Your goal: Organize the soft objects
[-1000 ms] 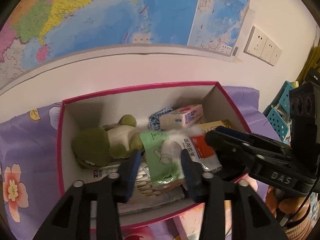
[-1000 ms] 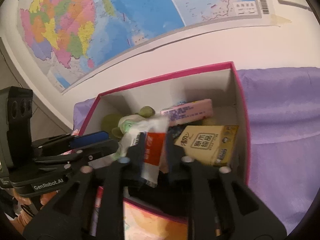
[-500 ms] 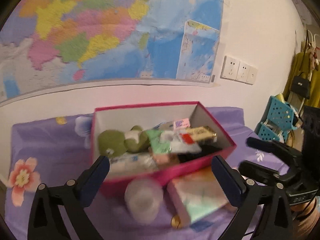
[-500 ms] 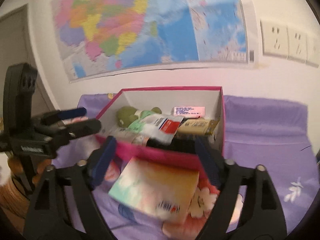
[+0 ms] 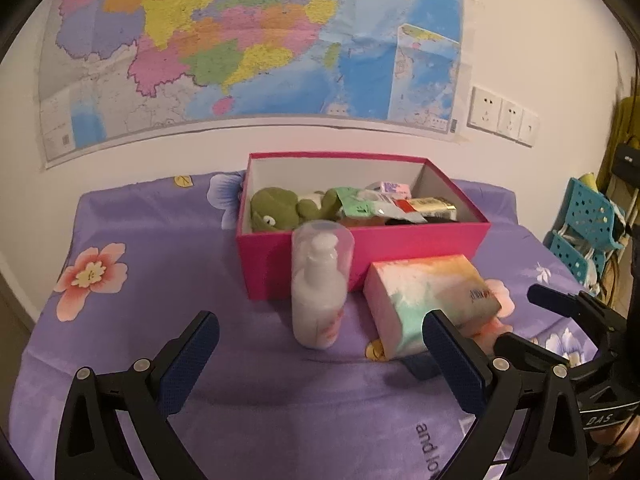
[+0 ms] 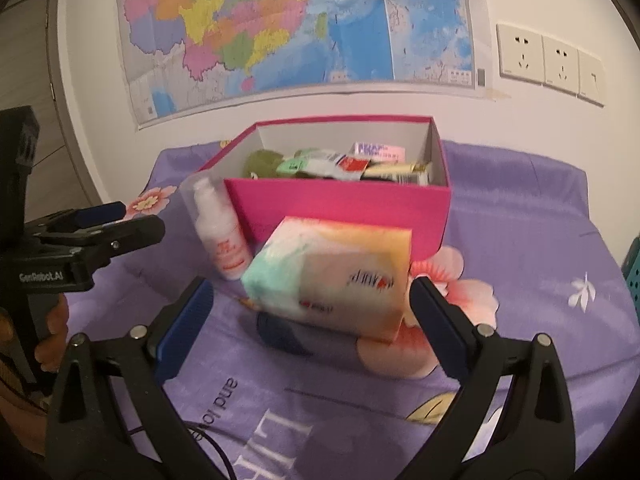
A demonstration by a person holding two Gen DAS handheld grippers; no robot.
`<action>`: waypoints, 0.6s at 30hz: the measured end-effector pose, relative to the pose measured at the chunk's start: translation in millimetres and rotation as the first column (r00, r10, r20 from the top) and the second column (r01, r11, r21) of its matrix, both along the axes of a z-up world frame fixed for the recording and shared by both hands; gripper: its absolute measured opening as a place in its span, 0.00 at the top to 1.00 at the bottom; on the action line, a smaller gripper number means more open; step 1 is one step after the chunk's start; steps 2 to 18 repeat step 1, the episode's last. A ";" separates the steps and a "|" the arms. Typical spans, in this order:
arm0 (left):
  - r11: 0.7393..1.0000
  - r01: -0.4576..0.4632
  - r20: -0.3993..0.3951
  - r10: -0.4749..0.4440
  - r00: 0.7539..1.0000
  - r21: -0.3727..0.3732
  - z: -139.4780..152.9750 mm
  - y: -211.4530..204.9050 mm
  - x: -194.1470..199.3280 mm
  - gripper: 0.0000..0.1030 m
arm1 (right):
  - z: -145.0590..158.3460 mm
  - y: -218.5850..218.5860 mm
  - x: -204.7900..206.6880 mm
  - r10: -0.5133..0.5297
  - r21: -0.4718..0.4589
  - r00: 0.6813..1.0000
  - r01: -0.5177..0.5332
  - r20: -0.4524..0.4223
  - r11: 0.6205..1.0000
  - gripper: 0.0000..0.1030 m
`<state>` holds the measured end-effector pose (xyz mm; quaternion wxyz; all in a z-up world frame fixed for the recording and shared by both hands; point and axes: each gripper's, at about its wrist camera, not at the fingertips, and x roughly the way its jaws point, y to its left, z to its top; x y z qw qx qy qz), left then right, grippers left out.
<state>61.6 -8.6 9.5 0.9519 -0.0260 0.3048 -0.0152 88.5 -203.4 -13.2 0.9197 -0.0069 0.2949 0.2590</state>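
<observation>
Before pink box [image 5: 360, 248] — tissue pack [image 5: 432, 300], lengthwise toward it

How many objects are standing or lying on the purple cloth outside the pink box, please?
2 for certain: a white pump bottle stands upright against the pink box front, and a pastel tissue pack lies tilted right of it. Something dark beneath the pack is mostly hidden.

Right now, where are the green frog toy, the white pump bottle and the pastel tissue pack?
green frog toy [image 5: 276, 210], left wrist view, its head.
white pump bottle [image 5: 318, 296], left wrist view, its body.
pastel tissue pack [image 6: 332, 280], right wrist view, its front face.
</observation>
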 end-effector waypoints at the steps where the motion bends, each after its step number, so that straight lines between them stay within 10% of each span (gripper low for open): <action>1: 1.000 -0.007 0.004 0.007 1.000 0.000 -0.6 -0.5 -2.5 0.00 | -1.4 1.3 -2.3 -0.002 -0.005 1.000 0.002 0.003 1.000 0.04; 18: 1.000 -0.007 0.004 0.007 1.000 0.000 -0.6 -0.5 -2.5 0.00 | -1.4 1.3 -2.3 -0.002 -0.005 1.000 0.002 0.003 1.000 0.04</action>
